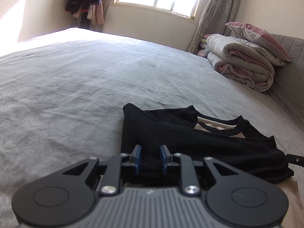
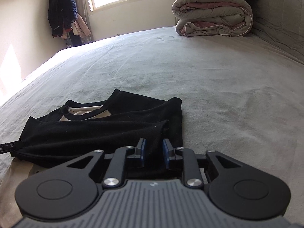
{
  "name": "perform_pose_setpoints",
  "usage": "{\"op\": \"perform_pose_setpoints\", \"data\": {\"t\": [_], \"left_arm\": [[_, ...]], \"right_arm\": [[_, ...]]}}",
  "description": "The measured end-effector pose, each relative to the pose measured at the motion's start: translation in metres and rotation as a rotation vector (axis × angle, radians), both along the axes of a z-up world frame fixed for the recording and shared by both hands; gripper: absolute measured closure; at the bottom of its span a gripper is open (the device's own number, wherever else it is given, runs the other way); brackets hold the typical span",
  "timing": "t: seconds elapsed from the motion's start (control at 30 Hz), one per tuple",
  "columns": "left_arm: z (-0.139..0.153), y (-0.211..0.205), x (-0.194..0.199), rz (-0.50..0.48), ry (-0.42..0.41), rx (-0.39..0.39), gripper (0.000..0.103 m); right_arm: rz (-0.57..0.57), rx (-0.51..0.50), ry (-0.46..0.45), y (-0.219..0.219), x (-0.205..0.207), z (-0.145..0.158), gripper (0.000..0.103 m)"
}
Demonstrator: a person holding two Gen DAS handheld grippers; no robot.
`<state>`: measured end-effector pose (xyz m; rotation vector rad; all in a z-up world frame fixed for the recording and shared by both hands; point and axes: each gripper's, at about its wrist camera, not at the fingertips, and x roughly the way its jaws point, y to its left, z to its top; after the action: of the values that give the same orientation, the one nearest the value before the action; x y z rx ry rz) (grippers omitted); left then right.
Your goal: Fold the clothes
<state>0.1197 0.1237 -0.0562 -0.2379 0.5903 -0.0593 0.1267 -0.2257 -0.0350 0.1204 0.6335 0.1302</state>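
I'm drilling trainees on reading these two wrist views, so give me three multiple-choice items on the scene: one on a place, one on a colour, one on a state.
1. Where does the rolled duvet lie?
A. on the far part of the bed
B. on the floor
C. on the window sill

2. What colour is the garment by the grippers?
A. all red
B. black with cream trim
C. blue striped

3. How does the garment lie?
A. hung on a hanger
B. partly folded on the bed sheet
C. stuffed in a bag

Answers: 1 A, it rests on the bed near the headboard; 2 B, black cloth with pale bands at the neck; 3 B, the cloth lies in layers on the sheet.
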Motion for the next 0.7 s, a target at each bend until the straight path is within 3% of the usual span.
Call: {"op": "perform_pose_setpoints", "data": {"t": [0.17, 0.33, 0.47, 0.7], "left_arm": [[0.002, -0.017, -0.007, -0.114, -0.043, -0.020, 0.081], [-0.011, -0.053, -0.010, -0.240, -0.030, 0.103, 0.081], [-0.015, -0.065, -0.011, -0.289, -0.009, 0.189, 0.081], [-0.002, -0.060, -0.014, -0.286, -0.030, 0.098, 0.080]], "right_arm": [[0.147, -0.020, -0.035, 0.047, 0.004, 0.004, 0.071], [0.268, -0.022, -0.015, 0.087, 0.010, -0.005, 0.071], [0.283, -0.052, 0.042, 0.094, 0.009, -0.026, 0.072], [0.299, -0.024, 0.041, 0.081, -0.014, -0.025, 0.072]]}}
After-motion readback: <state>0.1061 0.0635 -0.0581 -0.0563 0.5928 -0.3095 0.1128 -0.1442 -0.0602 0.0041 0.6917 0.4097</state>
